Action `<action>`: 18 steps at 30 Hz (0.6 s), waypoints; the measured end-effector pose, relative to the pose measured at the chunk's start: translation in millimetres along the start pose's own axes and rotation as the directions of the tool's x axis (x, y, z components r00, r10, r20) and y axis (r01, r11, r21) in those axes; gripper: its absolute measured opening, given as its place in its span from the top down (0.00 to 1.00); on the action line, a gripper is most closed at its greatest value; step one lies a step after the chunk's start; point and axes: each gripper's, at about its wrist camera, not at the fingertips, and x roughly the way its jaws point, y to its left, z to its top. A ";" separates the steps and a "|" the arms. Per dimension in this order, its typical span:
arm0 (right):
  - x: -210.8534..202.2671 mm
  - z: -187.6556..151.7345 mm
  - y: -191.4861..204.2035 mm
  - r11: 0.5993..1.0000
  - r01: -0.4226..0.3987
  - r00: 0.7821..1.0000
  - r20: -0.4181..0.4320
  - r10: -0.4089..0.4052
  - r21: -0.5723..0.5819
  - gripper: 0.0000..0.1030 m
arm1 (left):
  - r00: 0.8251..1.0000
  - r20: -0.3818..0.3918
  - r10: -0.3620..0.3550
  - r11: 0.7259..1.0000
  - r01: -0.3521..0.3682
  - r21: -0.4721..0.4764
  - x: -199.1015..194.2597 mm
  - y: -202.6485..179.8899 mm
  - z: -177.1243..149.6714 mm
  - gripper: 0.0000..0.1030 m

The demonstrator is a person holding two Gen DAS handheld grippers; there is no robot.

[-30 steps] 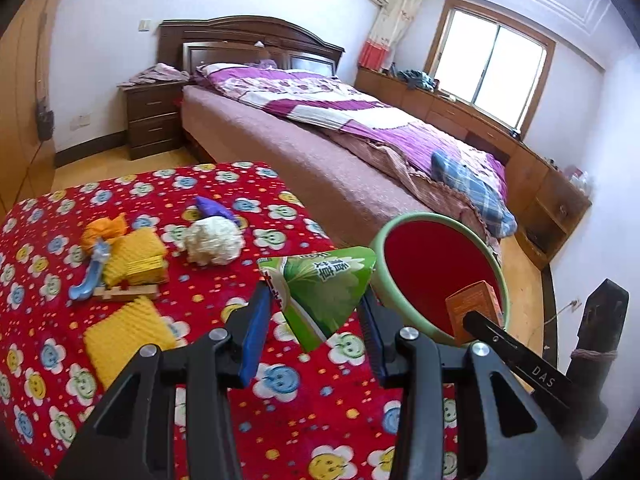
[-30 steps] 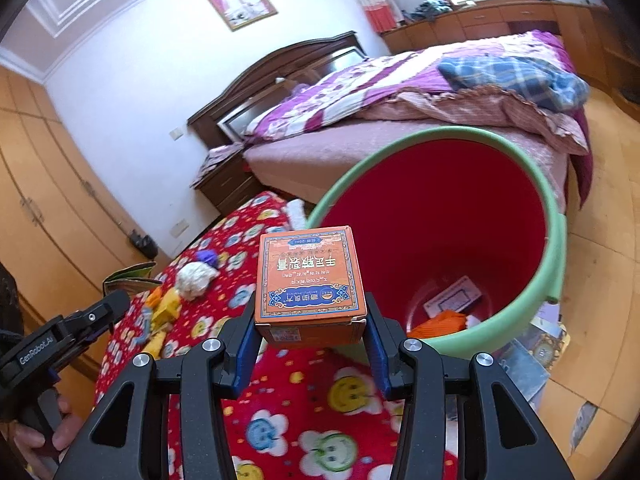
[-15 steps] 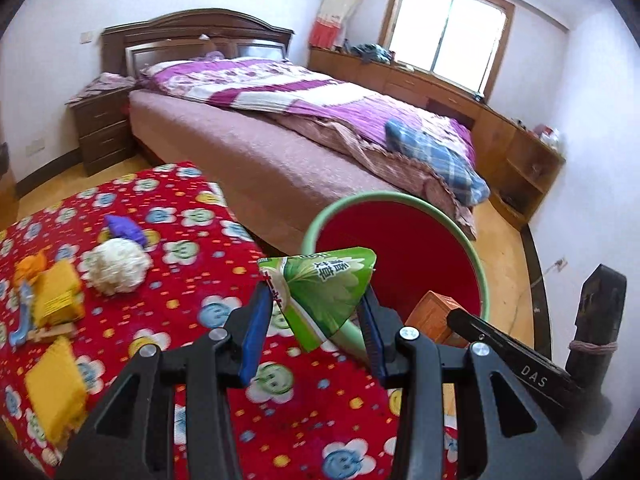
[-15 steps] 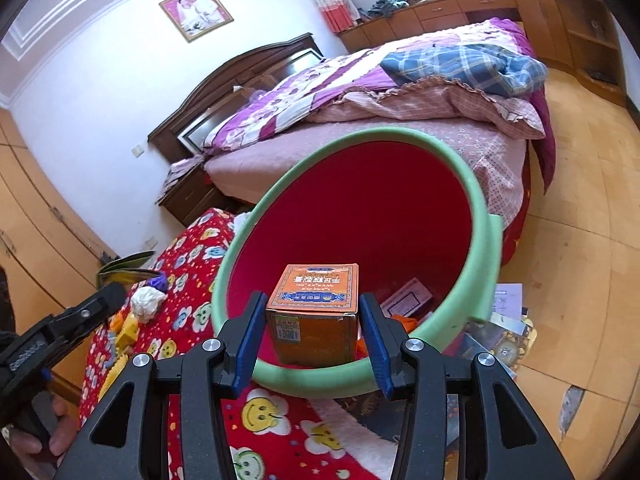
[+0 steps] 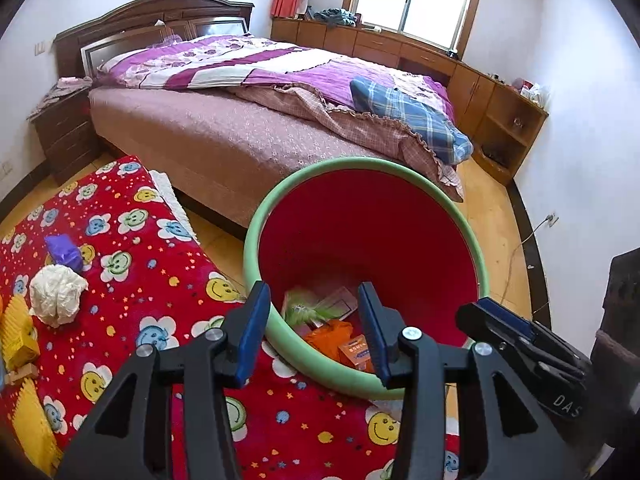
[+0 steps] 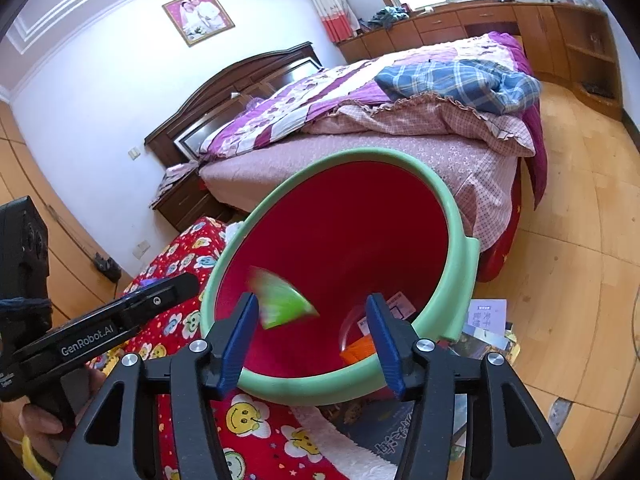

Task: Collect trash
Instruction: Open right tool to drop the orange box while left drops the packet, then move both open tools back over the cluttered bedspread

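A red bin with a green rim [image 5: 332,376] [image 6: 460,264] stands beside the red flowered table. My left gripper [image 5: 316,328] is open and empty over its near rim. My right gripper [image 6: 312,332] is open and empty over the bin too. The green wrapper [image 6: 282,306] is blurred, falling inside the bin; in the left wrist view it lies on the bin's floor [image 5: 304,310]. The orange box [image 5: 356,354] lies in the bin by orange scraps. A white paper ball [image 5: 56,294] and a purple scrap [image 5: 64,252] lie on the table.
The red tablecloth with smiley flowers [image 5: 152,292] carries yellow foam pieces [image 5: 16,332] at the left edge. A bed [image 5: 260,120] stands behind the bin. Papers and booklets [image 6: 484,320] lie on the wood floor by the bin.
Both grippers moved over the bin and opened. The orange box dropped from the right gripper into the bin, and the green wrapper dropped from the left.
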 end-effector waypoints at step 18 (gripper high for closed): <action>-3.5 -6.4 19.5 0.997 -0.075 0.997 -0.008 0.075 -0.008 0.28 | 0.992 0.044 0.117 0.976 -0.106 -0.192 -62.3 55.8 -43.3 0.56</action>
